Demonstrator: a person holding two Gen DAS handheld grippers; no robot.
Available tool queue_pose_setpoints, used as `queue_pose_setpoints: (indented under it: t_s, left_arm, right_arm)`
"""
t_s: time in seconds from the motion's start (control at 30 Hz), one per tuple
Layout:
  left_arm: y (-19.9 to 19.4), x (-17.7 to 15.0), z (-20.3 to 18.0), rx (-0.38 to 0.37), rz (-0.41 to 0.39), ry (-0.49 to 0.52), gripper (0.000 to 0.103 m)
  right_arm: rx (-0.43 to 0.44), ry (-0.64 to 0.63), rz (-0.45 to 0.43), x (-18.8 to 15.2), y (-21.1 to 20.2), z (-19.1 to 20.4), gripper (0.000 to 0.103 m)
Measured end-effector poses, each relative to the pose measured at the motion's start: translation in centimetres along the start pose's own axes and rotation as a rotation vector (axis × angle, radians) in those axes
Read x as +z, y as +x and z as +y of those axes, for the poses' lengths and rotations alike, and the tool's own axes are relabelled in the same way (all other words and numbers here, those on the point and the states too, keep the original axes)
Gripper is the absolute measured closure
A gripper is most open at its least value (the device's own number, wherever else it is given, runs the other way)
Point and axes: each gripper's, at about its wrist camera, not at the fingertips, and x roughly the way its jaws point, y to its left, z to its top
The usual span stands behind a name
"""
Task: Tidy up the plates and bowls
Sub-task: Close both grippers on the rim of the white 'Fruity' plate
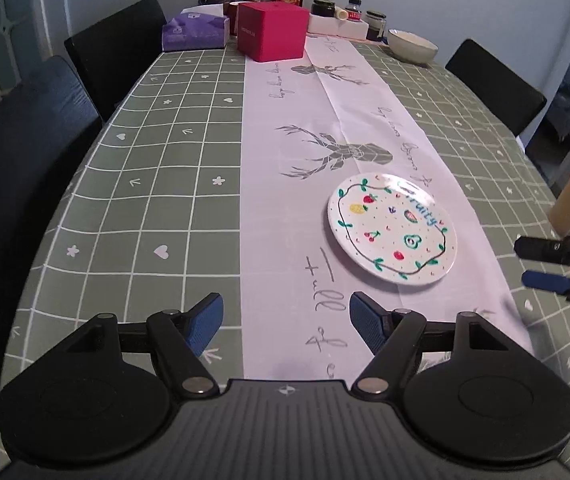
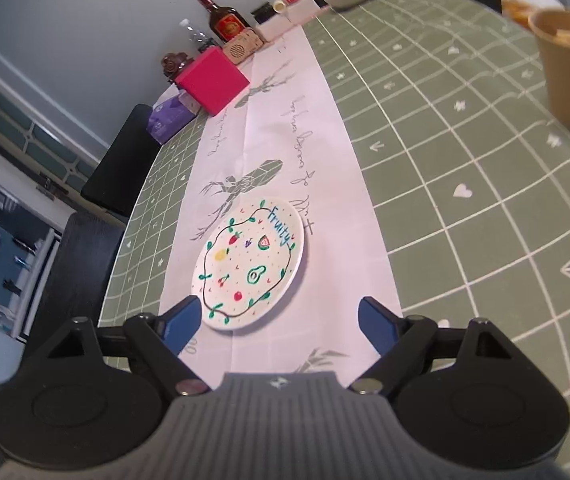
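- The round white plate painted with fruits and the word "fruity" lies flat on the pale table runner with grey deer prints, near the runner's right edge, nothing touching its rim
- The left gripper hovers over the near end of the table covered in green checked cloth, jaws spread wide and empty, the plate ahead and to its right
- The right gripper has its jaws wide and empty too; the plate's near rim sits just beyond its left blue pad
- A grey-white bowl stands at the far right
- A tan paper cup stands near the right table edge
- Open cloth lies all round the plate; the pink cube box is well apart
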Motion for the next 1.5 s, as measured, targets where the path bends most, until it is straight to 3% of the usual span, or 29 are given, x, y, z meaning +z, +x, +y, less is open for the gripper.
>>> queue_pose_setpoints:
  t_s: [0.07,0.17,0.3,0.37,0.43,0.5,0.67,0.93,1.2,1.37,1.5]
  left_arm:
    - [0.9,0.4,0.7,-0.033,-0.022,-0.058,0.021]
    - [2.9,1.1,1.5,-0.15,0.004,-0.1,0.021]
    - [5.6,1.7,1.8,-0.178,-0.006,-0.134,0.021]
    - [6.9,2.1,1.8,-0.206,-0.007,-0.142,0.024]
    - [7.7,2.5,1.8,-0.213,-0.029,-0.156,0.024]
    - [8.7,3.0,2.0,-0.241,-0.019,-0.173,0.026]
    - [10.6,3.4,2.2,-0.248,-0.02,-0.196,0.03]
    - [12.0,3.1,4.0,-0.41,-0.042,-0.385,0.032]
    - [12.6,3.4,3.2,-0.378,-0.036,-0.361,0.038]
    - [13.6,4.0,3.3,-0.466,0.027,-0.384,0.038]
    - [13.7,4.6,2.7,-0.45,0.056,-0.325,0.04]
  right_arm:
    - [0.03,0.043,0.017,0.4,1.1,-0.9,0.023]
    - [0.076,0.071,0.011,1.0,2.4,-1.7,0.027]
    - [0.138,0.09,-0.007,1.9,4.0,-2.5,0.029]
    - [0.159,0.102,-0.014,2.3,4.9,-2.8,0.035]
    - [0.168,0.105,-0.013,2.6,5.6,-3.0,0.055]
    - [0.181,0.11,-0.013,2.9,6.2,-3.2,0.061]
    - [0.189,0.084,-0.013,3.6,7.5,-3.6,0.063]
    - [0.269,0.174,0.066,4.7,9.4,-5.1,0.068]
    - [0.265,0.172,0.094,4.7,9.6,-5.5,0.078]
    - [0.27,0.195,0.126,5.1,9.7,-5.8,0.078]
    - [0.26,0.212,0.13,5.2,9.7,-5.8,0.08]
